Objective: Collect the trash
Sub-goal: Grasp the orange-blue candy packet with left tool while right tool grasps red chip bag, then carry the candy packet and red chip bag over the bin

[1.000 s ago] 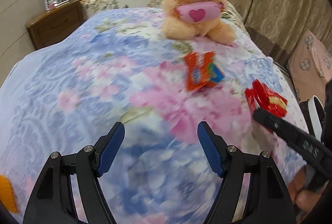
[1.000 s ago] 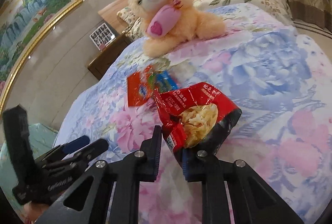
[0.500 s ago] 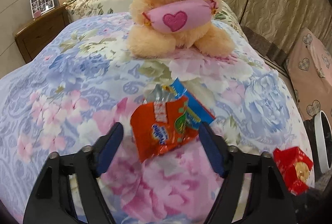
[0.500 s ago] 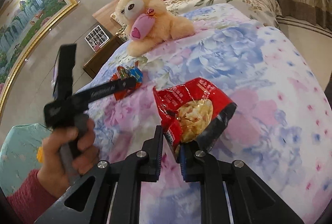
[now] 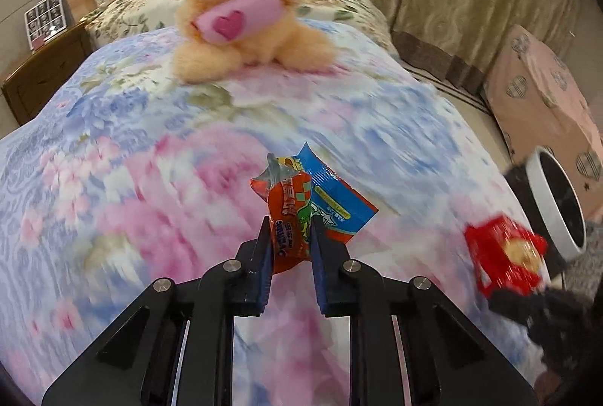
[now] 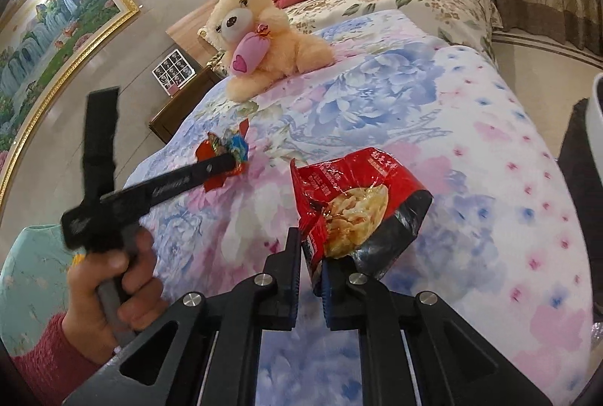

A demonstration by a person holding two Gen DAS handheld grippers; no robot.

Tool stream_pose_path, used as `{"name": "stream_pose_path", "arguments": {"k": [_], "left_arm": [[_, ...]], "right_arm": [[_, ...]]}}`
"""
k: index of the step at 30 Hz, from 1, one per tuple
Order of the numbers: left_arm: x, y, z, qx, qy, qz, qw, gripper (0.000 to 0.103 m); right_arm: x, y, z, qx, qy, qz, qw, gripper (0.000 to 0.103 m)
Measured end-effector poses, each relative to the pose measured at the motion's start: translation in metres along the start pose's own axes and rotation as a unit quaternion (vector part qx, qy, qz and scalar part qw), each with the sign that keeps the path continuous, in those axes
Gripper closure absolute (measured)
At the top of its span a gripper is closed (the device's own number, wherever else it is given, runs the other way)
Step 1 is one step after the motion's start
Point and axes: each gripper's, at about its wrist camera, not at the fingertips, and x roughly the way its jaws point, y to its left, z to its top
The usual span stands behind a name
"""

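An orange and blue snack wrapper [image 5: 286, 206] lies on the flowered bed quilt [image 5: 150, 161]. My left gripper [image 5: 290, 229] is closing on it, and both pads press the orange part. In the right wrist view the left gripper [image 6: 226, 161] reaches the wrapper [image 6: 222, 144] from the left, held by a hand [image 6: 113, 274]. My right gripper [image 6: 312, 248] is closing too, pinching the lower edge of a red chip bag [image 6: 361, 202] that hangs open above the quilt. The red bag [image 5: 505, 259] also shows blurred at the right of the left wrist view.
A tan teddy bear [image 5: 245, 3] with a pink heart cushion sits further up the bed. A white-rimmed bin [image 5: 557, 202] stands on the floor off the bed's right side, by a pink box [image 5: 542, 104]. A wooden nightstand [image 6: 181, 101] stands at the left.
My left gripper moved up the bed to the orange and blue wrapper and shut on it. The right gripper carried the red bag away from the teddy bear, toward the foot of the bed.
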Motion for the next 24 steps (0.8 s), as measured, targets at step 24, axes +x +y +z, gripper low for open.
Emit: {"name": "stream_pose_path", "arguments": {"k": [24], "left_arm": [[-0.037,-0.043,-0.056,0.019,0.015,-0.011,0.9997,0.087]], "right_arm": [[-0.064,-0.03,-0.047,0.029,-0.025,-0.028,0.999,0.056]]}}
